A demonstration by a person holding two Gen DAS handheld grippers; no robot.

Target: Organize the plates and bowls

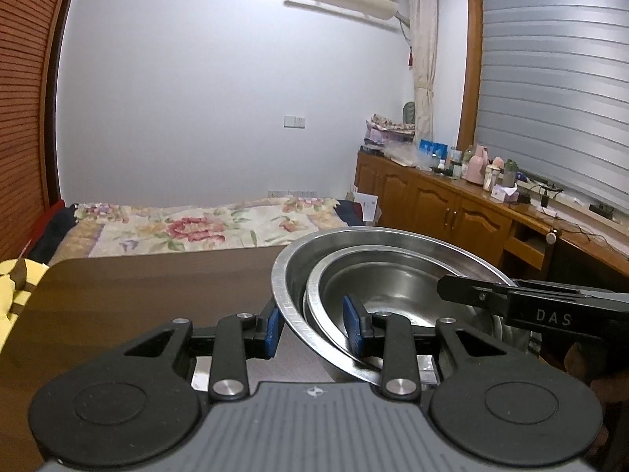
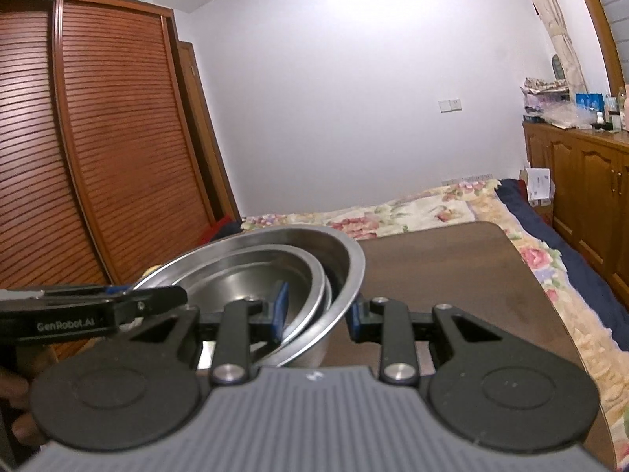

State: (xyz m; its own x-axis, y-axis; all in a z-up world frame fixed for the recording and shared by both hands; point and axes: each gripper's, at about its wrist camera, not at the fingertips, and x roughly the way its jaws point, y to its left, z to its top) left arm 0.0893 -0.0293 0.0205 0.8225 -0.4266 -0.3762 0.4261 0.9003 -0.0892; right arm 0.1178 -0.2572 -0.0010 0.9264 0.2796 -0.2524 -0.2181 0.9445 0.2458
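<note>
A large steel bowl (image 1: 287,275) holds a smaller steel bowl (image 1: 393,291) nested inside it, over the dark wooden table (image 1: 157,287). My left gripper (image 1: 314,328) straddles the near-left rims of both bowls, blue pads on either side, and looks closed on them. My right gripper (image 2: 316,312) straddles the right rims of the same large bowl (image 2: 350,259) and inner bowl (image 2: 251,275) the same way. Each gripper shows in the other's view, the right one (image 1: 511,299) and the left one (image 2: 98,306).
A bed with a floral cover (image 1: 196,228) lies beyond the table's far edge. A slatted wooden wardrobe (image 2: 98,137) stands to the left. A wooden cabinet (image 1: 452,204) with bottles and clutter runs along the right under the window. Something yellow (image 1: 11,287) lies left of the table.
</note>
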